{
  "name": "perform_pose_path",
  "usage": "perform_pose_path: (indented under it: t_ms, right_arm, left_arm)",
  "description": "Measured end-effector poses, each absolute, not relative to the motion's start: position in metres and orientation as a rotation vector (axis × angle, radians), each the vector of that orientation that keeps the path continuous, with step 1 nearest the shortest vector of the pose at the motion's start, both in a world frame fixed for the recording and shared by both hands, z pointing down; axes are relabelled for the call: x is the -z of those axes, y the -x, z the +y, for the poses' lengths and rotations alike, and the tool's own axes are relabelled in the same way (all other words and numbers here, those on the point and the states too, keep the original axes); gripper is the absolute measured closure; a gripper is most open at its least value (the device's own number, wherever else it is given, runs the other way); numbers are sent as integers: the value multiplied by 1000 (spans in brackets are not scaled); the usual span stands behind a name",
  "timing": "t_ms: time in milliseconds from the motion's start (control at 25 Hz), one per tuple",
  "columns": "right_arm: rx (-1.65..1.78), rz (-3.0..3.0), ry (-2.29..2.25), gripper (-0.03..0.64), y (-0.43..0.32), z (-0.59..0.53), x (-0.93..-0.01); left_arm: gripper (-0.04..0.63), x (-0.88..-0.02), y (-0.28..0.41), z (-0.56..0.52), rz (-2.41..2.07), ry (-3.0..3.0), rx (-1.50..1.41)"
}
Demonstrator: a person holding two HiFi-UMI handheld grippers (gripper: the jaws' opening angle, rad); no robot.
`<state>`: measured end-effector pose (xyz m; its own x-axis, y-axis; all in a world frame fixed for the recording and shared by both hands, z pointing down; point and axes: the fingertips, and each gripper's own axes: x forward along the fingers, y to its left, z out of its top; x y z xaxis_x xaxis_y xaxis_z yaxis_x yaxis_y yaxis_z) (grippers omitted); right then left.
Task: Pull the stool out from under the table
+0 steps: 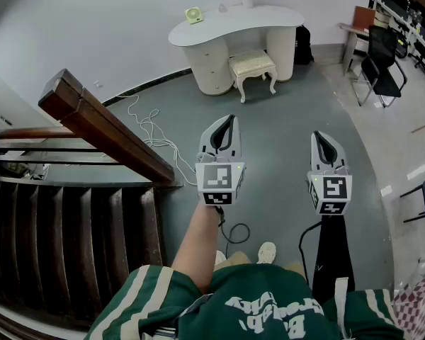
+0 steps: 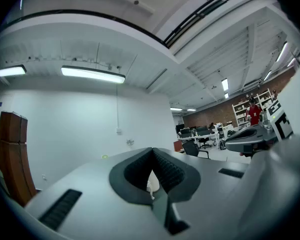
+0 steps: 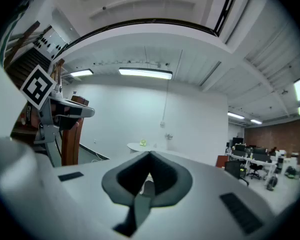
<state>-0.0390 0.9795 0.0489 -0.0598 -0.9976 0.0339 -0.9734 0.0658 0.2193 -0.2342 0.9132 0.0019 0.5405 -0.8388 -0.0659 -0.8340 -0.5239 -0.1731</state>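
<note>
Evidently barely begun: held left gripper and right gripper level, jaws together on nothing, well apart from the cream stool tucked under the white table; approach, grasp and pull all undone.

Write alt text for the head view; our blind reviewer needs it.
A person holds two shut, empty grippers, the left gripper and right gripper, level over grey floor, well short of a cream stool standing at a curved white table by the far wall. A dark wooden staircase is at left.
</note>
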Motion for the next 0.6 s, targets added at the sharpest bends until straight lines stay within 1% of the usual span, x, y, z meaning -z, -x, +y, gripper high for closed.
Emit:
perform_pose_path:
  t_ms: [240,600]
  right_arm:
    - [184,-2147,-2034,613,27,1004,-56]
    - [190,-2144,-2122,613,-3,1008,-47]
  left_arm:
    - [592,-11,231,939,1426,2610,63]
    - [591,-7,226,951,1458,2564,82]
